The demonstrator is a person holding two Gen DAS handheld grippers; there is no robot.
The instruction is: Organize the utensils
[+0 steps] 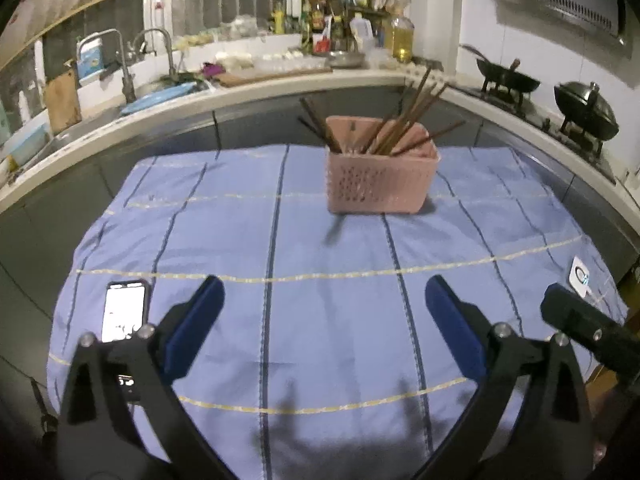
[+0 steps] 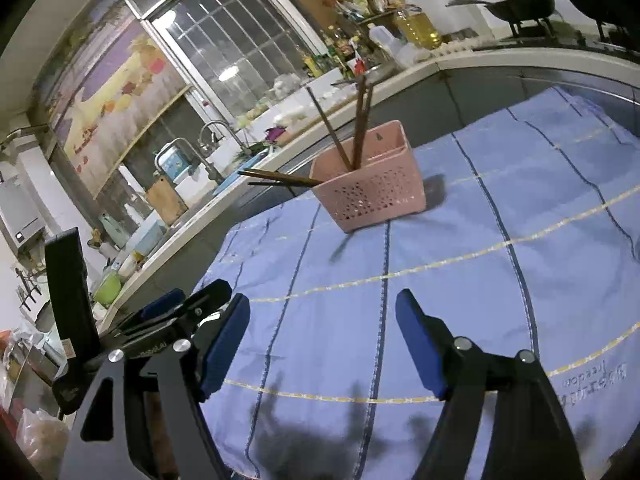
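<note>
A pink perforated basket [image 1: 380, 176] stands on the far middle of the blue striped cloth [image 1: 304, 312], with several dark wooden chopsticks [image 1: 404, 120] leaning out of it at different angles. My left gripper [image 1: 324, 300] is well short of the basket, low over the cloth, open wide with nothing between its blue pads. In the right wrist view the same basket [image 2: 372, 192] and chopsticks [image 2: 360, 120] sit ahead. My right gripper [image 2: 324, 320] is open too, empty, over the cloth [image 2: 460, 280]. The left gripper's black frame [image 2: 188, 312] shows beside its left finger.
A lit phone [image 1: 124, 312] lies on the cloth's near left, a small white device [image 1: 580, 276] at the right edge. Behind the table runs a counter with a sink [image 1: 152, 92], bottles [image 1: 320, 20] and woks [image 1: 508, 76] on a stove.
</note>
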